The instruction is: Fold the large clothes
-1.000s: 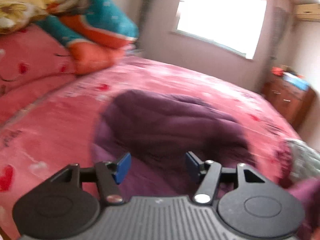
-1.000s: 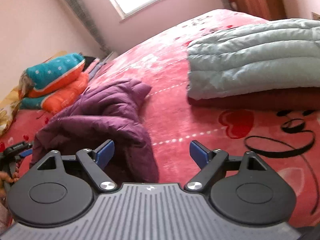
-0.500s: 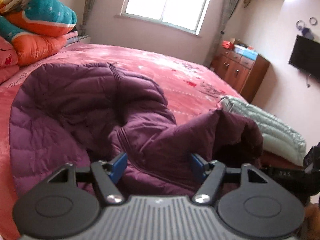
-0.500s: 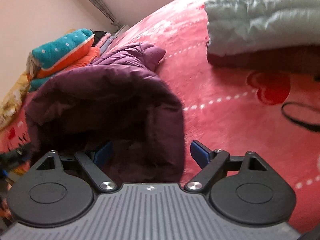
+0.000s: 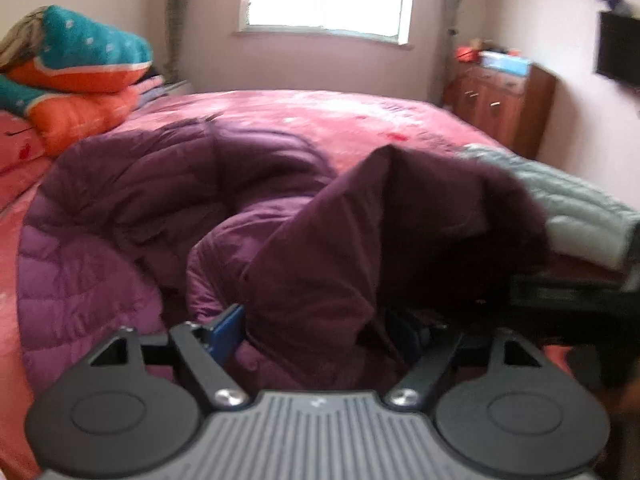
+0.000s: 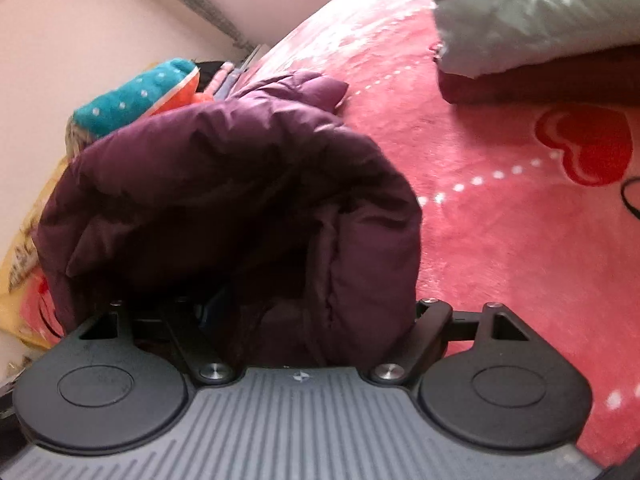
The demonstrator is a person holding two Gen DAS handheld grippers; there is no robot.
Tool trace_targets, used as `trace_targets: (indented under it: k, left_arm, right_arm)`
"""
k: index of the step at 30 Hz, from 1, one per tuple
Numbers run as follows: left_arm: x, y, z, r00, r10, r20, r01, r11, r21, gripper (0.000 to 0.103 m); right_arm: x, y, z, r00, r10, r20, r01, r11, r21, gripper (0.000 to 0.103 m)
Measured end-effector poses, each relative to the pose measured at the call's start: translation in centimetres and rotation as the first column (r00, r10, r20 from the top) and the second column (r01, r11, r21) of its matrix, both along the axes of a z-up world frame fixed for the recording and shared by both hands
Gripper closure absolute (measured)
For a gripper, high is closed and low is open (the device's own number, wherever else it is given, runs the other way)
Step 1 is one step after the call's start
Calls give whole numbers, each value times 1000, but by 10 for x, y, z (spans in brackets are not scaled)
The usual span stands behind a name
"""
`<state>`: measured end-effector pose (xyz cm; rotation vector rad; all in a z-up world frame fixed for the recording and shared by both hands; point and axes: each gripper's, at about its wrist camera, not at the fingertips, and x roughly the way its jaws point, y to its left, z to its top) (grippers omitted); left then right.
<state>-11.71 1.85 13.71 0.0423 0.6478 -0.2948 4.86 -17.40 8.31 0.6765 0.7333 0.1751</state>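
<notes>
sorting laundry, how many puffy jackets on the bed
2: the purple jacket is spread at the bed's near end, a fold of it between both grippers; the pale grey-green jacket lies folded to its right on something dark red. More may be hidden.

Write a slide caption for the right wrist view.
Right claw buried in a raised fold of the purple down jacket above the pink bedspread.

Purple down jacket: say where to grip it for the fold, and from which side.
Grip the purple down jacket on the raised, doubled-over edge nearest the grippers, coming from the near side. That flap stands clear of the pink bedspread, so fingers can likely close around it; the rest lies flat and puffy.
</notes>
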Motion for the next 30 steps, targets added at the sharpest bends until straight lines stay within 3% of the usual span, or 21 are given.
trace_targets:
  k: [3,6,8,11,16,24,27,30]
  left_arm:
    - [10,6,-7,997,78,-22,-78,997,2,56]
    - [15,14,-7,993,109,-36,-109,994,5,81]
    - [12,18,-4,992,118,-35,-118,993,-8,87]
    - [4,31,8,992,125,-14,-126,991,-39,92]
    - [-18,53,44,989,126,72,-120,989,-87,97]
    - [-65,92,96,974,118,195,-97,989,-116,97]
    - [-84,98,107,974,69,217,-44,992,-120,97]
    - [-92,95,104,983,-13,183,36,992,-121,97]
  right_arm:
    - [0,8,5,1000,0,10,0,998,-56,21]
    - [-3,8,10,1000,-12,18,13,998,-65,47]
    - [-6,7,14,999,-21,27,22,998,-53,65]
    - [-16,1,25,998,-12,67,16,998,-60,74]
    - [-35,6,56,986,-7,165,22,996,-88,81]
    - [-83,22,117,946,52,321,-1,988,-156,82]
    - [-100,27,128,935,70,348,-3,981,-192,82]
    - [-106,27,132,932,59,356,40,964,-265,82]
